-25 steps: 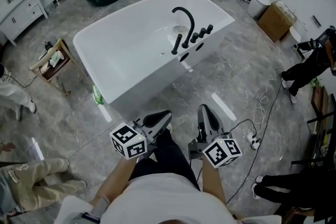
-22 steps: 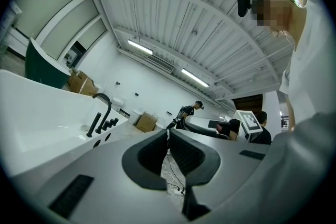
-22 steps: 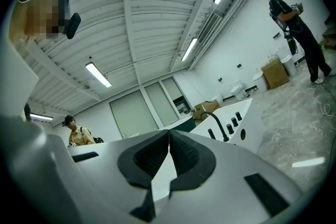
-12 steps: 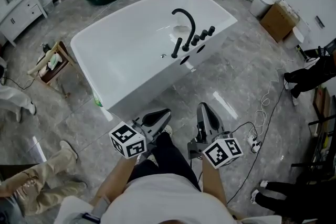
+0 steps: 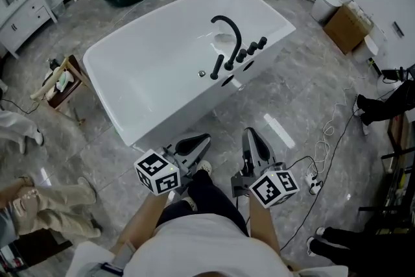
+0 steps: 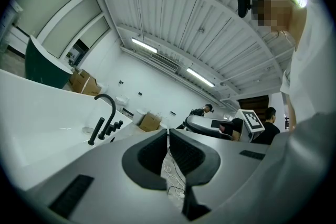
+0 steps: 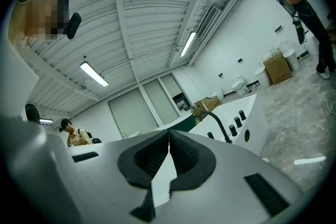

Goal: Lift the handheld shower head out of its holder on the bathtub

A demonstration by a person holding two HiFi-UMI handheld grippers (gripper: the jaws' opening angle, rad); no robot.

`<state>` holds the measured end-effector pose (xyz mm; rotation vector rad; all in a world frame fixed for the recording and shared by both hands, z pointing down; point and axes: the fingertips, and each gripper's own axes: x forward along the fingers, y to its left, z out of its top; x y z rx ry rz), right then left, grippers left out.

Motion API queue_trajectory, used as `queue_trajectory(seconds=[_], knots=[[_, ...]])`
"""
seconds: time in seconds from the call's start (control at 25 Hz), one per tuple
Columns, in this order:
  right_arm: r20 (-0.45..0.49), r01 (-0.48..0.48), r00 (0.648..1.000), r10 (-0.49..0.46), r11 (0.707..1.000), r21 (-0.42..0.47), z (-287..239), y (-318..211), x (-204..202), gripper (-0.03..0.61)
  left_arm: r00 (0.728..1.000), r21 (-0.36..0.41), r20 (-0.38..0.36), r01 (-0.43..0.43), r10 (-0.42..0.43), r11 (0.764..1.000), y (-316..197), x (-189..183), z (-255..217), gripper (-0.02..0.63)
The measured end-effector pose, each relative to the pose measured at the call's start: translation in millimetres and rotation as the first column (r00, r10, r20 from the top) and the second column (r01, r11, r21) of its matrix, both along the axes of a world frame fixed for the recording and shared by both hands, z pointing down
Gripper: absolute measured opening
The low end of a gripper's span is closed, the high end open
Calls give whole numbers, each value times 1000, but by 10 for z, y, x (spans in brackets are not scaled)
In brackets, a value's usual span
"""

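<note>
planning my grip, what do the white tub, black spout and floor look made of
Bathtub: glossy white, likely acrylic or enamel; smooth walls show soft glare.
Spout: matte black, probably coated metal; no shine.
Floor: polished grey marble-look tile; veining and lamp reflections.

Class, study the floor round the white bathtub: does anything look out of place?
A loose white cable trails across the floor right of the bathtub to a power strip; nothing looks spilled or broken.

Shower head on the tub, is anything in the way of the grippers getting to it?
Nothing visible. Only bare floor lies between the left gripper, the right gripper and the black shower head on the bathtub's near rim. Both grippers are shut and empty.
</note>
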<state>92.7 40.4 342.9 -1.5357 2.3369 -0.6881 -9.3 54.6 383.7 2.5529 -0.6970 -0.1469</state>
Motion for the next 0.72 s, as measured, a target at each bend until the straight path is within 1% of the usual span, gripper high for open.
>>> queue_trajectory(seconds=[0.28,0.48,0.72], knots=[[-12,-4,1000,4,1000,-16,-13,-424,116,18,1000,-19,-4,-14,14,1000,-410,131,9,20],[-13,0,1000,0,1000,-15,-4,-672,237,18,1000,-17,-6,-9,9,1000,-628,243,0,20],[-11,34,999,-35,999,-17,4,-955,225,18,1000,-18,4,14,-14,1000,-915,264,9,20]])
